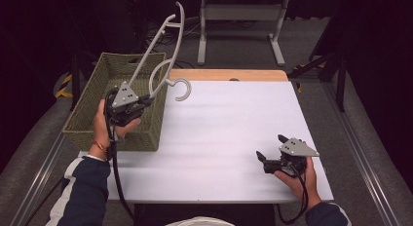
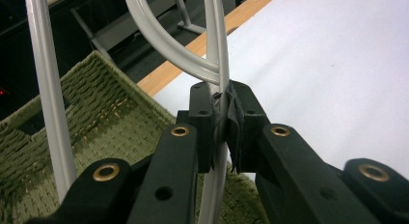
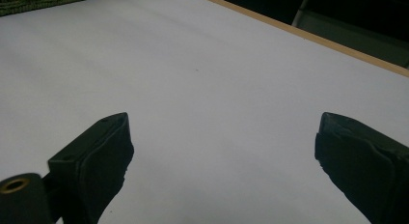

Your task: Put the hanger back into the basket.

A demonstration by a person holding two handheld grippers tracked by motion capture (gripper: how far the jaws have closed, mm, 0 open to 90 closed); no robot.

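Your table point(image 1: 214, 138) carries a white top sheet, with a wooden edge strip point(image 1: 229, 75) exposed along the far side. Beyond it you have a white metal frame point(image 1: 241, 26) standing on grey floor point(image 1: 370, 153). A yellow-and-black hazard marking point(image 1: 63, 85) lies at far left.

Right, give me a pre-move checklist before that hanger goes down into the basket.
1. Left gripper shut on the hanger: ok, fingers clamp one thin bar.
2. Hanger over the basket: not ok, its hook hangs past the rim over the table.
3. Basket has room: cannot tell, its floor is partly hidden.
4. Right gripper out of the way: ok, open, low over the table's right part.
5. Grip secure against swinging: cannot tell.
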